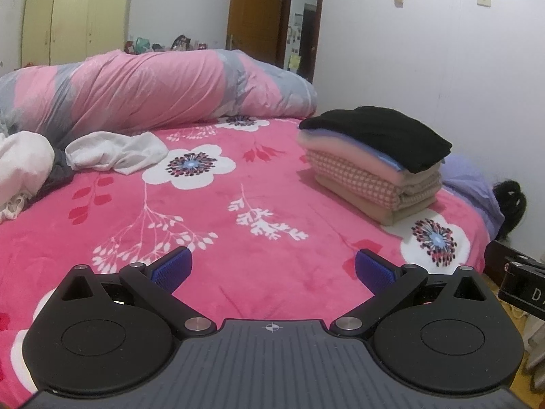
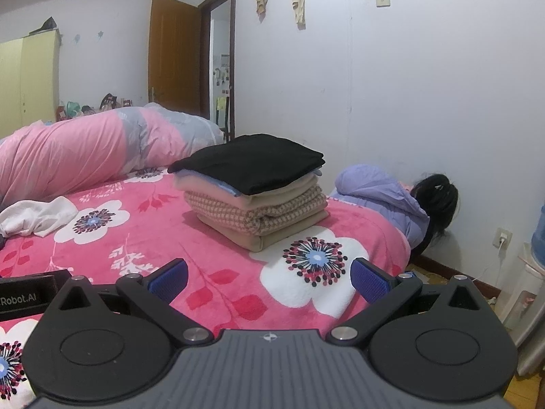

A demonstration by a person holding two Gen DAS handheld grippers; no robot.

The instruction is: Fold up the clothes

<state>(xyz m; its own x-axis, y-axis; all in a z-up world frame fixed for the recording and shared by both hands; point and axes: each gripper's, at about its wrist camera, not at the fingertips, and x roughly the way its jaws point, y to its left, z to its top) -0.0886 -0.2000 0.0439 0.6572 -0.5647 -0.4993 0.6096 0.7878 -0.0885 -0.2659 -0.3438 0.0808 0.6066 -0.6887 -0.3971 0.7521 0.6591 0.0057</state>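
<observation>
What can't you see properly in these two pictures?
- Unfolded clothes pile: left wrist view, cut off by the left edge; the right wrist view shows only the white garment.
- Folded stack: the black top covers the layers below; only their edges show.
- Person in a purple jacket: mostly hidden behind the bed.
- Items hanging on the wall rack: too small to identify.

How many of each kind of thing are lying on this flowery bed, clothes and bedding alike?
Folded stack: 1
Rolled quilt: 1
Loose white garments: 2
Loose grey garment: 1
Total: 5
</observation>
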